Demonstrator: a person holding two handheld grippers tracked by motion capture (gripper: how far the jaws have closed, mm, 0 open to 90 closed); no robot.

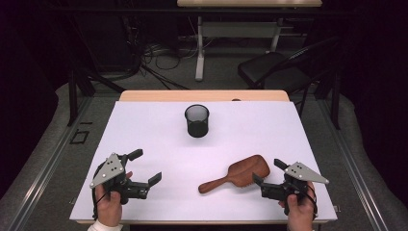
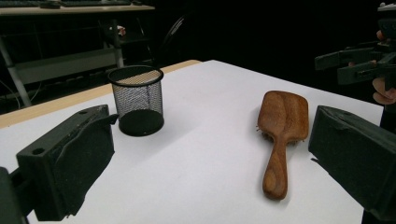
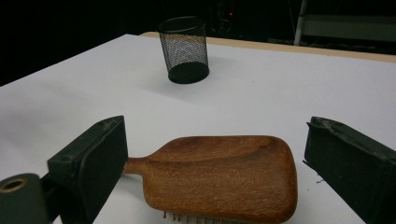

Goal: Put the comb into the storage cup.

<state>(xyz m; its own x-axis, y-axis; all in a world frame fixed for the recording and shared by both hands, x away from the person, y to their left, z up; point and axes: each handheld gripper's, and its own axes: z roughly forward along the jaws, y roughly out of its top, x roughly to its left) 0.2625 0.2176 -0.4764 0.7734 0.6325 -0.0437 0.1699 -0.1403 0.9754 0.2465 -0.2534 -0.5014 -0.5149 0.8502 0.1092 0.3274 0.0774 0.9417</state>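
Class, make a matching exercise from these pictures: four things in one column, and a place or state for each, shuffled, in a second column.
Things:
1. black wire-mesh cup
2. brown wooden paddle hairbrush
3. left tongs
4. right tongs

Places or states:
A. open, close beside the wide head of a thing
B. lying bristles down
C. upright, toward the table's far edge
D. open over bare white table

Pairs: 1-C, 2-B, 3-D, 4-A

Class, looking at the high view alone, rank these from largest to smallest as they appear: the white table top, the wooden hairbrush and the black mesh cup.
1. white table top, by far the largest.
2. wooden hairbrush, longer than the cup is tall.
3. black mesh cup, smallest; it stands farther from the camera, which shrinks it somewhat.
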